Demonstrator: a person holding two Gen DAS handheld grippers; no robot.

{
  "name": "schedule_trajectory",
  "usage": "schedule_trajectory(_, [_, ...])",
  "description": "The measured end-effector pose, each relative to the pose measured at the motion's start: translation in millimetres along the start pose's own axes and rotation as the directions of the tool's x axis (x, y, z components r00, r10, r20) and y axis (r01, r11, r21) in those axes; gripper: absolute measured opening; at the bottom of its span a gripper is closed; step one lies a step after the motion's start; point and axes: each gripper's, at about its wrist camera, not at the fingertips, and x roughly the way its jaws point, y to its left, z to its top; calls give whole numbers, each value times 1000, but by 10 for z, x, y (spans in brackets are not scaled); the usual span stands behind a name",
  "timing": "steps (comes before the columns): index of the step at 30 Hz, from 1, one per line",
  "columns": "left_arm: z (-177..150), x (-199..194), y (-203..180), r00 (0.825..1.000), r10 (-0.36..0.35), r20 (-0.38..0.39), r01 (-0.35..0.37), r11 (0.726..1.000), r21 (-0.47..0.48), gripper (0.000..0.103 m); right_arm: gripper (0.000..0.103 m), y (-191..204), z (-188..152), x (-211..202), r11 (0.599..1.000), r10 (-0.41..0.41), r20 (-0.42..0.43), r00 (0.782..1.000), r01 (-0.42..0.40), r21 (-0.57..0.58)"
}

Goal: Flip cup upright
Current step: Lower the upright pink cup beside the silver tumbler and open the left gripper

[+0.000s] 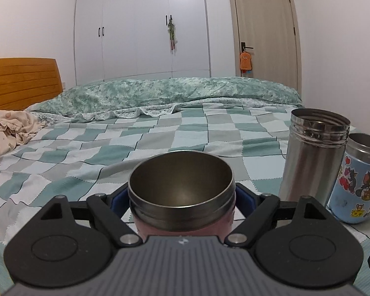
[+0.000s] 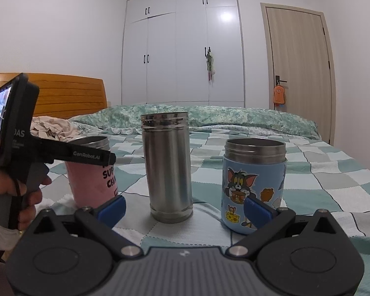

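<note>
A pink cup with a steel rim stands upright, mouth up, between the fingers of my left gripper, which is shut on its sides. In the right wrist view the same pink cup stands on the bed at the left with the left gripper around it. A tall steel cup stands upright in the middle and a blue cartoon cup stands upright at the right. My right gripper is open and empty, just in front of the steel cup.
The cups stand on a green checked bedspread. A rumpled green duvet lies at the back. Beige clothes lie at the left by the wooden headboard. A wardrobe and door stand behind.
</note>
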Motion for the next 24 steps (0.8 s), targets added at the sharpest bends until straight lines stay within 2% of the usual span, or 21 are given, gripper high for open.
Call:
schedule_trajectory(1, [4,-10,14,1000,-10,3,10,1000,-9,102,102,7,0,-3,1000,0,1,1000,0,-3])
schedule_trajectory(2, [6,-34,26,1000,-15,13,15,1000,-15,103,102,14,1,-8,1000,0,2,1000,0,-8])
schedule_trajectory(8, [57,-397,73,994,5,109,-2,1000,-23,103,102,116,45,-116,999,-3,31,1000,5,-52])
schedule_trajectory(14, [0,-1030,138,969,-6,249,17,999,-43,103,103,222,26,-410,996,-14,87,996,22,-90])
schedule_trajectory(20, [-277,-1552,107,958,-65,280,74,997,-19,103,103,326,-45,-746,991,-18,121,993,34,-126])
schedule_trajectory(24, [-499,-1757,50,955,-85,283,95,995,-22,103,103,361,-142,-963,988,-33,137,990,52,-142])
